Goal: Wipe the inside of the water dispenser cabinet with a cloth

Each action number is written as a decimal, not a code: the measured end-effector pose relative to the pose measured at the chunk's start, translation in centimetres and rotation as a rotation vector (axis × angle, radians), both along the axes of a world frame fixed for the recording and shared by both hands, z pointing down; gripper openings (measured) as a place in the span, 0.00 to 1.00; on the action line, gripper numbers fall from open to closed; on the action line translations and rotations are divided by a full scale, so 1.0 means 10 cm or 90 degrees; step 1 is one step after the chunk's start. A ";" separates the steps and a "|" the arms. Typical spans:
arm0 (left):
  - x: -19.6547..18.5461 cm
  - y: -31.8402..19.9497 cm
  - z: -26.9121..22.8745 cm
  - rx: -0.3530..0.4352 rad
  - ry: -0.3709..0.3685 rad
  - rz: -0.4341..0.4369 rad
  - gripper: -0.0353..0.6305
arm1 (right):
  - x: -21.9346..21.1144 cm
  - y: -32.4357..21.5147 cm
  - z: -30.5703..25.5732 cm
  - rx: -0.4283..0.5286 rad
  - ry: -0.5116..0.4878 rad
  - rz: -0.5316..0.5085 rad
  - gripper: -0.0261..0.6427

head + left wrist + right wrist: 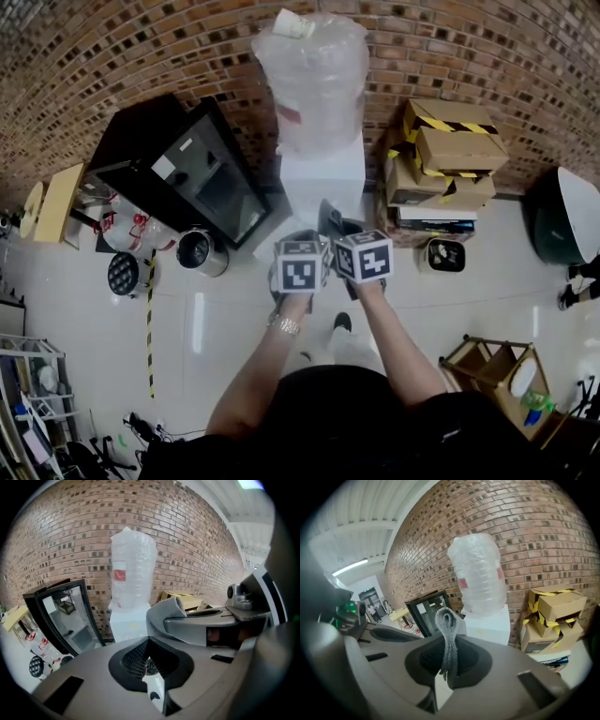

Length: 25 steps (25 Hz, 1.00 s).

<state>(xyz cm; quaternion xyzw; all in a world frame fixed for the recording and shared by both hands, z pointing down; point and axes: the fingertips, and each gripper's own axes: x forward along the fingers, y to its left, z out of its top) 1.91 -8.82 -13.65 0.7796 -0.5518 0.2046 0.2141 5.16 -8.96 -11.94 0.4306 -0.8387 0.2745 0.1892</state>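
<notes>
The white water dispenser stands against the brick wall, with a plastic-wrapped bottle on top. Its cabinet front is hidden from the head view. Both grippers are held side by side in front of it, off the dispenser. My right gripper is shut on a grey cloth, which sticks up in a folded loop between the jaws. The cloth also shows at the right of the left gripper view. My left gripper is shut with nothing in it. The dispenser lies straight ahead of it.
A black glass-door cabinet leans left of the dispenser, with a metal pot in front of it. Stacked cardboard boxes stand on the right. A wooden rack is at the lower right, and a yellow-black striped pole at the left.
</notes>
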 end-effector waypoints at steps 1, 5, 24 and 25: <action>-0.01 0.05 -0.05 0.004 0.006 0.004 0.06 | -0.02 0.07 -0.04 0.005 0.006 0.003 0.07; -0.15 0.41 -0.11 0.015 0.005 0.025 0.06 | -0.18 0.45 -0.15 0.018 0.014 0.017 0.07; -0.49 1.61 -0.16 0.012 0.012 0.079 0.06 | -0.29 1.72 -0.24 0.053 0.041 0.064 0.07; -0.50 1.60 -0.17 0.011 0.008 0.077 0.06 | -0.29 1.72 -0.25 0.052 0.039 0.062 0.07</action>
